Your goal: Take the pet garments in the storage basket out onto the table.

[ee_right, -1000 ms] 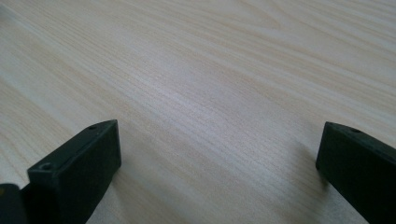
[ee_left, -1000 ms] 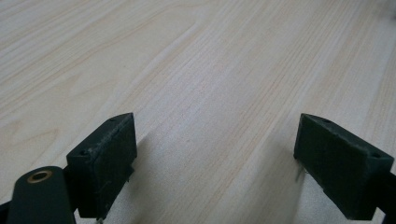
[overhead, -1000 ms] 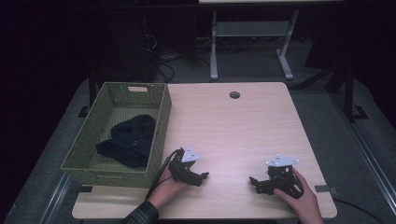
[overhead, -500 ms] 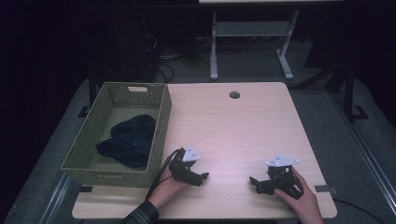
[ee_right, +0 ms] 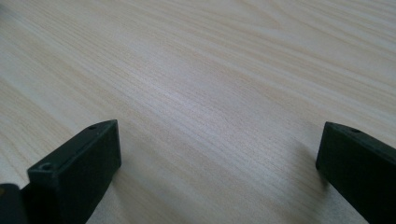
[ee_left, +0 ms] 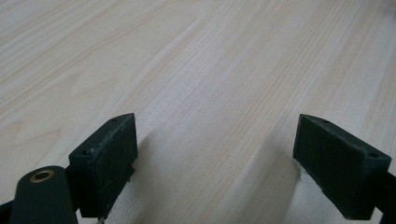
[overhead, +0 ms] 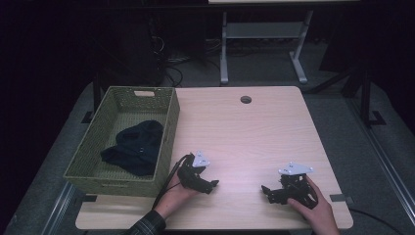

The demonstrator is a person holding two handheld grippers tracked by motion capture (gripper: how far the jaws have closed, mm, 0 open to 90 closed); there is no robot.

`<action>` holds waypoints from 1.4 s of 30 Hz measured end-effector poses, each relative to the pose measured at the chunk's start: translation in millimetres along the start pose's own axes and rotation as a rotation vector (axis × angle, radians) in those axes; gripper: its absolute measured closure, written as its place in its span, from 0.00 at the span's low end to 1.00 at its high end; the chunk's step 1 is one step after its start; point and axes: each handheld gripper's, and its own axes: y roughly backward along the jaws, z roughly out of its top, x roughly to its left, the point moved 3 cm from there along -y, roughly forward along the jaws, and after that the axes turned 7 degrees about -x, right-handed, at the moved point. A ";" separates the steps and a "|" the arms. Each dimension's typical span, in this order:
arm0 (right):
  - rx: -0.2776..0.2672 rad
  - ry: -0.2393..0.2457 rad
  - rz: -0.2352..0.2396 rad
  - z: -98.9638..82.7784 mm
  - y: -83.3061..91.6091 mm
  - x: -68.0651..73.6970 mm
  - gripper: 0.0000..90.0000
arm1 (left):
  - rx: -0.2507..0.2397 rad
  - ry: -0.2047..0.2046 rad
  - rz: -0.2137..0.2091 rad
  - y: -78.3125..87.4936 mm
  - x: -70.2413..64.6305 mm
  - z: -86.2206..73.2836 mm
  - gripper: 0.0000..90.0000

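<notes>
A: Starting at the left, what sits there?

B: A green woven basket (overhead: pixel 169 128) stands on the left part of the desk (overhead: pixel 254 132), its long side running front to back. A dark bundle of clothing (overhead: pixel 134 147) lies inside it, toward the near half, against the right wall.

A: And next to that?

B: Just beside the basket's near right corner rests the left hand-held gripper (overhead: pixel 211 185), held in the person's left hand (overhead: pixel 176 196), with a plaid sleeve (overhead: pixel 144 227) showing at the bottom edge. Its cable (overhead: pixel 169 178) loops back along the basket wall. Its jaws point right, toward the middle of the desk.

A: Is it clenched?

B: No, released. In the left gripper view the two black jaws stand wide apart, with bare pale wood grain between them and nothing grasped.

A: Further right?

B: Open desk surface, then the right hand-held gripper (overhead: pixel 266 192) in the right hand (overhead: pixel 313 203), near the front edge. Its jaws point left, so the two tools face each other, well apart. A grey three-cornered plate sits on top of each.

A: Its state?

B: Also released. The right gripper view shows its jaws spread wide over bare wood, low to the desk, gripping nothing. A round cable hole (overhead: pixel 245 99) lies near the far edge.
</notes>
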 end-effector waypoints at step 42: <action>0.002 -0.003 0.000 -0.2 0.2 0.3 0.00 | 0.020 0.017 0.025 18.3 10.0 18.0 0.15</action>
